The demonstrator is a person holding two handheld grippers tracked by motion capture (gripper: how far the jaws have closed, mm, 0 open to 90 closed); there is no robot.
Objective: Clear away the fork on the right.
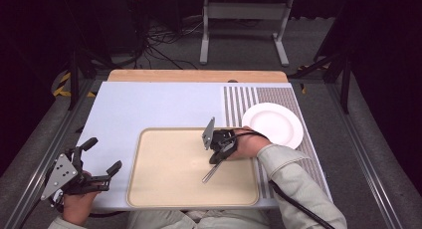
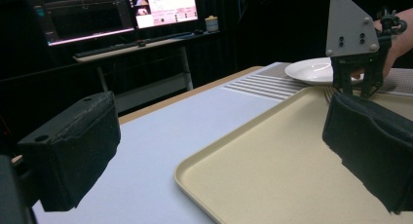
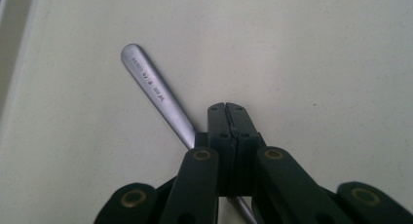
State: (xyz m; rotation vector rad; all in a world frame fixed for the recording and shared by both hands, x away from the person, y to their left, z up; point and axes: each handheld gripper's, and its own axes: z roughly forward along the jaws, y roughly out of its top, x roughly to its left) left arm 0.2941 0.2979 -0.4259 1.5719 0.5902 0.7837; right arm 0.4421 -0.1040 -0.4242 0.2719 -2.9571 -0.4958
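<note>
Fork (image 3: pixel 155 98) between shut right fingers (image 3: pixel 227 118)

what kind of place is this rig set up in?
Probably a lab or data-collection workspace, not a dining room. The lit computer monitors stand on a desk in a dark room, loose black cables trail across the floor, and a person holds the sensor-fitted black right gripper over a beige plastic tray.
</note>
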